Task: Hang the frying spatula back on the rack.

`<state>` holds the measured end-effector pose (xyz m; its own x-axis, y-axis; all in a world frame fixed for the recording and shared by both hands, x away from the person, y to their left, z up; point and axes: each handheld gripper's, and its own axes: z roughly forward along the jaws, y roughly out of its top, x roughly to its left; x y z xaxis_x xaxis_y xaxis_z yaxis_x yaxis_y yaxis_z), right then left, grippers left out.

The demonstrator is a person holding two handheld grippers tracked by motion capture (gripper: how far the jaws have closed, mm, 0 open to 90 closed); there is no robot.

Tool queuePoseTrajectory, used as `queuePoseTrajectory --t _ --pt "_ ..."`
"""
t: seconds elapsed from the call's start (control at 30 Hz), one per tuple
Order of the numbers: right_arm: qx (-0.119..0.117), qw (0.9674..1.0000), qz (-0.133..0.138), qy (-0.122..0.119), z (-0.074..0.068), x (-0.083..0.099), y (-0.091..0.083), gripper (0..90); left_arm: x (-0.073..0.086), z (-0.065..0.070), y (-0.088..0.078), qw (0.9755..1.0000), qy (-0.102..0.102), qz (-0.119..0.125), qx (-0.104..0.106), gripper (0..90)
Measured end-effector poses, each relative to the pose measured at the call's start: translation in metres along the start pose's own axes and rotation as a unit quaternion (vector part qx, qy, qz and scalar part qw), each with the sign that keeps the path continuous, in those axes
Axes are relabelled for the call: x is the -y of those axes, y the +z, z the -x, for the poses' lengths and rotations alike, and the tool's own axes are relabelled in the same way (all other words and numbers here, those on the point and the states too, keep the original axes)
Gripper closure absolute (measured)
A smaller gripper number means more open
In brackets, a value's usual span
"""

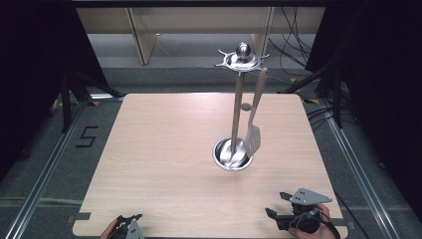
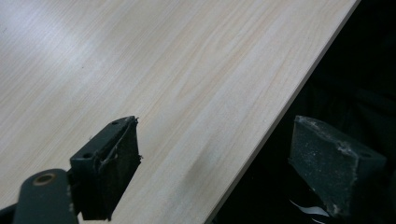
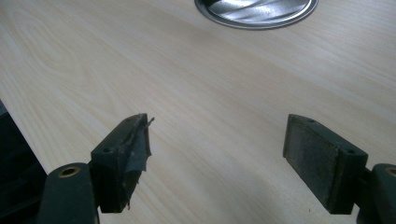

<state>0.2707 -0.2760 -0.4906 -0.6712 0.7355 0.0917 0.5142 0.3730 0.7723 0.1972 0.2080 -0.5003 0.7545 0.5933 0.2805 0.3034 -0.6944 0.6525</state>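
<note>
A metal utensil stand (image 1: pixel 238 102) rises from a round steel base (image 1: pixel 232 154) right of the table's middle, with a knob and hooks on top (image 1: pixel 242 56). A slotted spatula (image 1: pixel 253 135) with a wooden handle hangs from one hook. My right gripper (image 1: pixel 277 205) is at the table's near right edge, open, nothing between its jaws; the steel base (image 3: pixel 257 10) lies ahead of it. My left gripper (image 1: pixel 127 220) is at the near left edge, open and holding nothing, its jaws straddling the table's edge (image 2: pixel 261 144).
The light wooden table (image 1: pixel 164 149) has rounded corners. Dark floor with metal rails (image 1: pixel 47 169) runs along both sides. Cables (image 1: pixel 293 45) lie on the floor behind the table, and tripod legs (image 1: pixel 74 84) stand at the back left.
</note>
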Motion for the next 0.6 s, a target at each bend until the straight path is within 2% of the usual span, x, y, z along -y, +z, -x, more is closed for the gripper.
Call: queuePoseTrajectory --t 0.07,0.1,0.17,0.2,0.23,0.27,0.37,0.43,0.47,0.5,0.53,0.6 --pt "0.007 0.9999 -0.002 -0.008 -0.0023 0.0007 -0.0017 23.5 0.0 0.0005 0.0012 1.0 -0.003 0.003 -0.005 15.1" --pt "0.01 0.9998 0.003 -0.016 -0.0039 0.0015 -0.003 23.2 0.0 0.0005 0.0009 1.0 0.0 -0.002 0.0 15.1" --pt "0.004 0.9999 -0.001 -0.014 -0.0044 0.0021 -0.0036 23.2 0.0001 0.0009 0.002 1.0 -0.001 0.001 -0.005 15.1" --pt "0.011 0.9999 0.0 -0.005 -0.0076 0.0031 -0.0046 23.2 0.0 0.0008 0.0018 1.0 -0.001 0.001 -0.005 15.2" --pt "0.01 0.9998 0.002 -0.018 -0.006 0.0036 -0.0045 23.2 -0.0001 0.0007 0.0017 1.0 0.0 0.001 -0.004 15.1" --pt "0.006 1.0 -0.002 -0.006 -0.0089 0.0045 -0.0054 23.2 0.0 0.0007 0.0016 1.0 0.0 0.001 -0.004 15.2" --pt "0.008 0.9998 0.0 -0.019 -0.0078 0.0061 -0.0053 23.2 -0.0001 0.0008 0.0015 1.0 0.001 -0.001 -0.004 15.1" --pt "0.015 0.9997 -0.002 -0.018 -0.008 0.0069 -0.0068 23.2 0.0 0.0012 0.0016 1.0 0.002 0.0 -0.003 15.2" --pt "0.008 1.0 -0.005 0.0 -0.0108 0.0077 -0.0069 23.2 -0.0002 0.0011 0.0011 1.0 0.004 -0.002 -0.002 15.1" --pt "0.011 0.9998 -0.002 -0.015 -0.0082 0.0076 -0.0071 23.2 -0.0001 0.001 0.0012 1.0 0.005 0.0 -0.003 15.1" --pt "0.008 0.9998 -0.002 -0.018 -0.0078 0.0076 -0.0072 23.2 -0.0001 0.0007 0.0014 1.0 0.005 0.0 -0.008 15.1" --pt "0.005 0.9998 -0.001 -0.019 -0.007 0.0078 -0.0071 23.2 -0.0001 0.0007 0.0014 1.0 0.001 0.0 -0.004 15.1"
